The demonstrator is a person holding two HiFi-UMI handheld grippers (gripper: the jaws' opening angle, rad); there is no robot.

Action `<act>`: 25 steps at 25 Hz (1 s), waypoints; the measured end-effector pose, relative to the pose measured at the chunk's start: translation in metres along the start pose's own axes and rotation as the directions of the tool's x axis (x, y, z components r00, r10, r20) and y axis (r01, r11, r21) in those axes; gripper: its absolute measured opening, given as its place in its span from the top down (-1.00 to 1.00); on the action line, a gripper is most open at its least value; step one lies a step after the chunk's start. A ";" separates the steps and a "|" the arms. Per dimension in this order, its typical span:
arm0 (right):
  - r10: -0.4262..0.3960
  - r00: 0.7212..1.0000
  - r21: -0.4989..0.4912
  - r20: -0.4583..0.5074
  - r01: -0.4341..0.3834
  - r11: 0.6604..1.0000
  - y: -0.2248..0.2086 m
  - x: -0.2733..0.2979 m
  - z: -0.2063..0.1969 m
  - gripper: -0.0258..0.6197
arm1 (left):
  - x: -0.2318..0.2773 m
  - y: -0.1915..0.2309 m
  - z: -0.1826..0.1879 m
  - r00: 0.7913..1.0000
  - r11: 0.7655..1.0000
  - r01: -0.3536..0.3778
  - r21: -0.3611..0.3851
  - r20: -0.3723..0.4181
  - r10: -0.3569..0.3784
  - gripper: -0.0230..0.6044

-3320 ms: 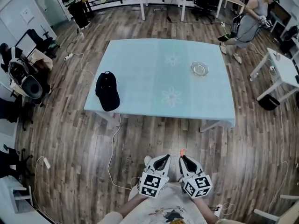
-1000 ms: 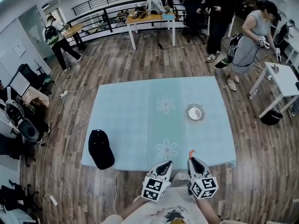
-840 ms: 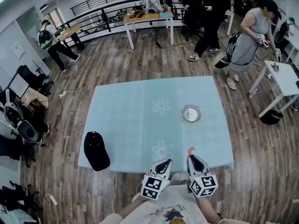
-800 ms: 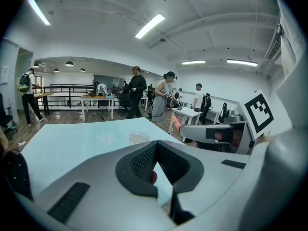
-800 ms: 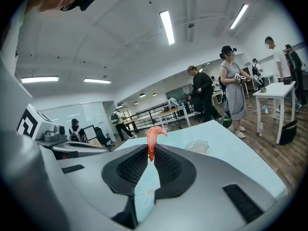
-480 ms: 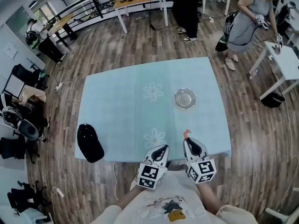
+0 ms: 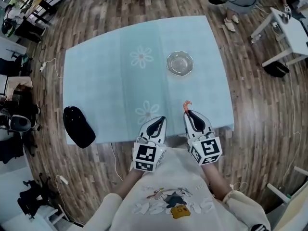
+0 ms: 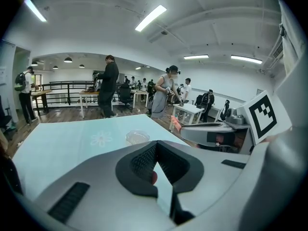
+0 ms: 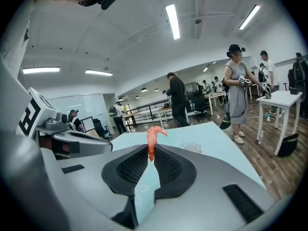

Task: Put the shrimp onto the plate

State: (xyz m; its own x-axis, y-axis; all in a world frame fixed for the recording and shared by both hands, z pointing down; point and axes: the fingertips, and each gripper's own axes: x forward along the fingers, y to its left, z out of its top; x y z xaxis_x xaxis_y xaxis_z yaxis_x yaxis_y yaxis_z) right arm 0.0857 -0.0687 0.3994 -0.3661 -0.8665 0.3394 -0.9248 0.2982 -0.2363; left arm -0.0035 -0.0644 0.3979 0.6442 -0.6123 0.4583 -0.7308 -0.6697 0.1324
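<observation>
Pinching the shrimp (image 9: 153,141) at its lower end, the right gripper (image 7: 186,112) has its jaws closed on it. The black ribbed pads meet at the tips. The shrimp is orange-pink, glossy and curved, and stands upright above the jaw tips with its top hooked to the right.

In the head view the shrimp sits over the near edge of the table (image 7: 110,57), right of centre. The plate (image 7: 180,63) is a round dish of clear glass, empty. It stands on the far half of the table, well apart from the shrimp and almost straight beyond it.

The left gripper (image 7: 160,120) is just to the left of the right one, also at the near table edge. Its own view shows the jaw tips drawn together with nothing between them. Only the pale tabletop shows through the wedge-shaped gap behind the tips. Both grippers have smooth grey shells, and each carries a white marker cube (image 7: 146,156) at the rear.

The table is covered by a pale blue cloth with a fine grid and two white flower prints. A black baseball cap (image 7: 78,126) lies at its near left corner.

The floor (image 7: 255,129) is dark wood plank. A white side table (image 7: 293,30) stands to the far right. Several people stand beyond the table in both gripper views.
</observation>
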 end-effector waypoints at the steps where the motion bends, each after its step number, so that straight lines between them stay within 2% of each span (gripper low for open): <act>1: -0.004 1.000 0.000 -0.004 0.004 1.000 -0.002 0.001 0.001 0.74 | 0.004 0.000 0.001 1.000 1.000 0.006 -0.001 0.000 -0.006 0.90; 10: -0.024 0.999 -0.019 -0.023 0.023 1.000 -0.027 0.035 0.010 0.74 | 0.043 0.009 0.012 0.999 0.999 0.044 -0.024 -0.004 -0.044 0.90; 15: -0.046 0.999 -0.043 -0.021 0.045 0.998 -0.033 0.056 0.015 0.74 | 0.057 0.023 0.007 0.998 0.998 0.059 -0.033 -0.021 -0.060 0.90; 19: -0.054 0.998 -0.034 -0.039 0.052 0.998 -0.046 0.072 0.013 0.74 | 0.072 0.026 0.008 0.995 0.996 0.088 -0.016 -0.036 -0.089 0.90; 25: -0.076 0.994 -0.014 -0.075 0.075 0.997 -0.062 0.098 0.005 0.74 | 0.093 0.044 0.005 0.995 0.996 0.086 -0.036 -0.048 -0.087 0.90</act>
State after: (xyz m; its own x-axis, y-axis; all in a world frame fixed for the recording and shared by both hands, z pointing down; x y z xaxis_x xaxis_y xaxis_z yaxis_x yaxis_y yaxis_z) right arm 0.1071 -0.1742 0.4430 -0.3014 -0.8544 0.4233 -0.9511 0.2377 -0.1973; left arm 0.0255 -0.1524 0.4421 0.6941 -0.5308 0.4863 -0.6805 -0.7040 0.2031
